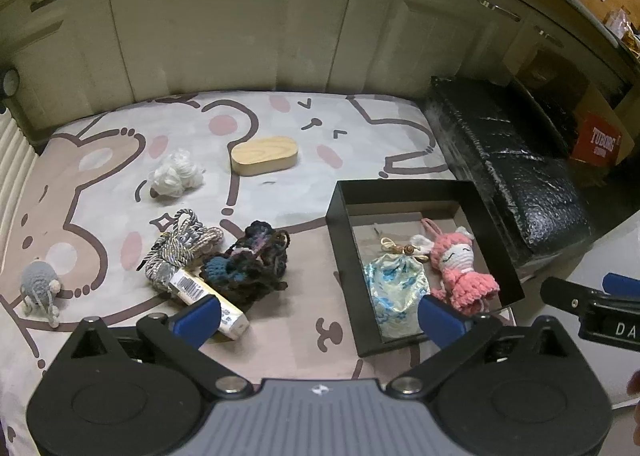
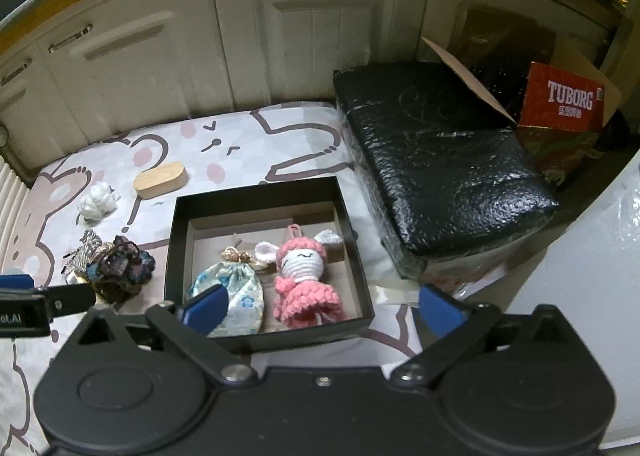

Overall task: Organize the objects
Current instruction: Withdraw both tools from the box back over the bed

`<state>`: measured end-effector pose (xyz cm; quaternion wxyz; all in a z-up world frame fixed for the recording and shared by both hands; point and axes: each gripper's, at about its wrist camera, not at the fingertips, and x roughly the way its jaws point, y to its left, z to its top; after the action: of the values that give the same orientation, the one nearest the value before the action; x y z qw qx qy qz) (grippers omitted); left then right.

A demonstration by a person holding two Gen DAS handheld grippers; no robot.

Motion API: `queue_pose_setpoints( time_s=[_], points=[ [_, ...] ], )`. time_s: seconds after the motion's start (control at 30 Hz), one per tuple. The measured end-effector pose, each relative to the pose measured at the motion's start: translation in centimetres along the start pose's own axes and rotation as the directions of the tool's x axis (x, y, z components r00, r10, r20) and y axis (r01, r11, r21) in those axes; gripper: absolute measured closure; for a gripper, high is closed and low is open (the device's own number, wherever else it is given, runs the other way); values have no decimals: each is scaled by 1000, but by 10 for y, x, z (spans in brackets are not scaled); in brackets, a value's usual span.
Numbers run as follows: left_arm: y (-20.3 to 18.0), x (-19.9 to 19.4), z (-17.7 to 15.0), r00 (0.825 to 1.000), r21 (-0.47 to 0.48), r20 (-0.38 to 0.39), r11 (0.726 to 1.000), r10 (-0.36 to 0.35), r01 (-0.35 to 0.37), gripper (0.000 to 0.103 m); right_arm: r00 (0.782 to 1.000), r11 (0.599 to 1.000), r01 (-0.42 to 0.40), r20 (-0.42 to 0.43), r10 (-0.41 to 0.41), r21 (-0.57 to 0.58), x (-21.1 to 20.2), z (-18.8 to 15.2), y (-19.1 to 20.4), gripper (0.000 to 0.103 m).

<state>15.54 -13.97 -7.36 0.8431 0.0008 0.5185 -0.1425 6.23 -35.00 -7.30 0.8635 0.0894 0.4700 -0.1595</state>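
Left gripper (image 1: 318, 314): I have its blue pads spread wide with nothing between them, hanging above the cartoon-print cloth (image 1: 280, 192) between the loose pile and the black box (image 1: 340, 240).
Right gripper (image 2: 320, 310): I see mine wide apart as well, empty, poised over the near edge of the box; its left pad (image 2: 208, 306) overlaps the pouch in my view, and I cannot tell if it touches.
Black box: open-topped, sitting on the cloth's right part, just beside a black wrapped block (image 2: 436, 160).
Inside the box: a pink crochet bunny doll (image 2: 306, 280) lies on the right, a blue floral drawstring pouch (image 2: 236, 288) on the left, the two close together.
Loose on the cloth: a striped cord bundle (image 1: 180, 252), a dark crochet piece (image 1: 256, 260) touching it, and a cream barcoded tube (image 1: 208, 302) lying partly under both.
Farther back: a white yarn puff (image 1: 174, 174) and an oval wooden box (image 1: 264, 155), apart from each other.
Far left: a grey crochet animal (image 1: 40, 286), alone.
Behind the block: a red Tuborg carton (image 2: 568, 100).
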Motion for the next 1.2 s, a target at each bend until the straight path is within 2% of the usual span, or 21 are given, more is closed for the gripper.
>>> queue_pose_setpoints(
  time_s=[0.27,0.47,0.73,0.97,1.2],
  points=[
    [9,-4,-1,999,3,18,1000,28,-28,0,1000,1000,1,-1,-1,11,3,-3,0,0],
    [30,-9,0,998,-16,35,998,60,-59,0,1000,999,-31,1,31,29,6,0,9,0],
    [75,-19,1,993,-76,63,992,101,-96,0,997,997,-76,20,76,-31,9,8,51,0],
    [118,-26,1,986,-126,80,983,145,-135,0,989,985,-147,22,149,-87,13,16,98,0],
    [167,-32,-1,968,-168,106,964,226,-207,0,978,970,-205,10,208,-127,22,19,145,0]
  ],
)
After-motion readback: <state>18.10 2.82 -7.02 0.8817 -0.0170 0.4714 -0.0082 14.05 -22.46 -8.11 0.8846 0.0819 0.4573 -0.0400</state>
